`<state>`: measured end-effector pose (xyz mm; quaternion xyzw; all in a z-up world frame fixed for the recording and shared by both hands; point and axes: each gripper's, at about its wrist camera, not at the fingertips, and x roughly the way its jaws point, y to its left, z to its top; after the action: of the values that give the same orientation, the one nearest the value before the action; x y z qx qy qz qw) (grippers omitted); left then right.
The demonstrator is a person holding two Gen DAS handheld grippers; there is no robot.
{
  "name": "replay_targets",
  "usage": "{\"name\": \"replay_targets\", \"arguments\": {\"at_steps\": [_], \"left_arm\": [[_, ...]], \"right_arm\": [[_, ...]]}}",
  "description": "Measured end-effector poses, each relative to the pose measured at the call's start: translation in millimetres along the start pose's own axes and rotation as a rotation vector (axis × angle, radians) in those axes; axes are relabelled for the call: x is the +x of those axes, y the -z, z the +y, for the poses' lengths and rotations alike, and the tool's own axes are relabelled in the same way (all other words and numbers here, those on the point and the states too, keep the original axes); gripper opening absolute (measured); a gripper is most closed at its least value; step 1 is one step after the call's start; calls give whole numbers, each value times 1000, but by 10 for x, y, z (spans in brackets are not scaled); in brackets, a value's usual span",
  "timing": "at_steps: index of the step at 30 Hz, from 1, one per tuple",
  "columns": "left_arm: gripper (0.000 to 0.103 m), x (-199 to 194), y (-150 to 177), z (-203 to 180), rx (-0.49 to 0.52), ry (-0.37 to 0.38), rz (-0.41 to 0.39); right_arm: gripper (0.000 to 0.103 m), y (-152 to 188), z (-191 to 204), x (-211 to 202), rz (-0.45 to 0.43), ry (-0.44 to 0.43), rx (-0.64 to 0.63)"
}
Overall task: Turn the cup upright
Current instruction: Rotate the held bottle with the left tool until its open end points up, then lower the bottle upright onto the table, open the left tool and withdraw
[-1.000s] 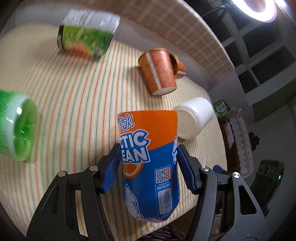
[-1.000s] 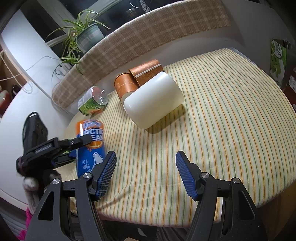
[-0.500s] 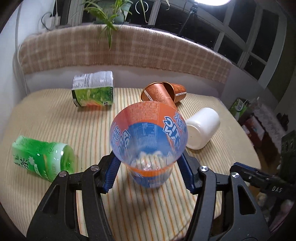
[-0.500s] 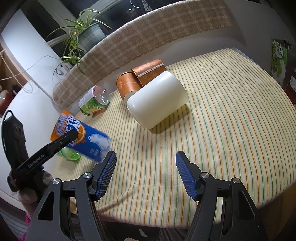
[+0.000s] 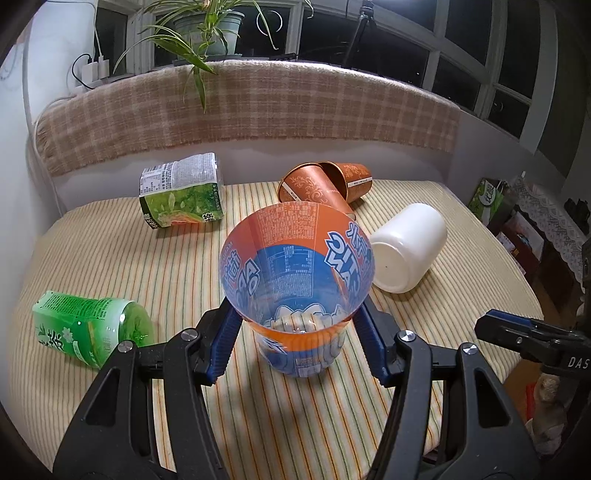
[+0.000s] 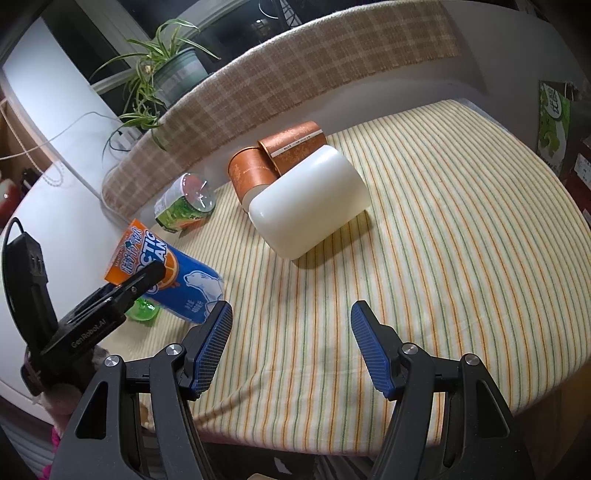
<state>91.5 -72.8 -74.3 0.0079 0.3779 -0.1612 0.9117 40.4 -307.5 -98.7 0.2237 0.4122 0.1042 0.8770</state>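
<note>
**Cup pinched in my left gripper, mouth toward the camera**

My left gripper (image 5: 297,332) has the orange-and-blue cup (image 5: 297,280) clamped between its blue pads (image 5: 221,345), one on each side of the lower body. On the left wrist camera I look straight into the cup's open mouth, and its base sits low over the striped cloth (image 5: 110,258); I cannot tell whether the base touches the cloth. From the right wrist camera the cup (image 6: 173,273) is tilted, orange rim up and to the left, blue base down near the cloth, at the table's left edge.

My right gripper (image 6: 290,345) hangs over the near edge of the cloth with its jaws spread wide and nothing between them. Its tip shows at the right edge of the left view (image 5: 517,330).

Around the cup: a green bottle (image 5: 88,332) lies on its side to the left, a green carton (image 5: 183,194) lies farther back, two copper cups (image 5: 325,184) lie touching each other behind, and a white cup (image 5: 406,247) lies on its side just right of the held cup. A potted plant (image 5: 207,26) stands on the sill behind the checked backrest (image 5: 258,107).
</note>
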Motion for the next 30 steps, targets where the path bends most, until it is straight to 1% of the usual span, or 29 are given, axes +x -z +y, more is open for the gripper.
{"name": "replay_targets", "arguments": {"at_steps": [19, 25, 30], "left_arm": [[61, 87, -38, -43, -4, 8, -4], [65, 145, -22, 6, -59, 70, 36], [65, 186, -3, 29, -74, 82, 52]], "right_arm": [[67, 4, -49, -21, -6, 6, 2], [67, 3, -50, -17, -3, 2, 0], [67, 6, -49, -15, -3, 4, -3]]}}
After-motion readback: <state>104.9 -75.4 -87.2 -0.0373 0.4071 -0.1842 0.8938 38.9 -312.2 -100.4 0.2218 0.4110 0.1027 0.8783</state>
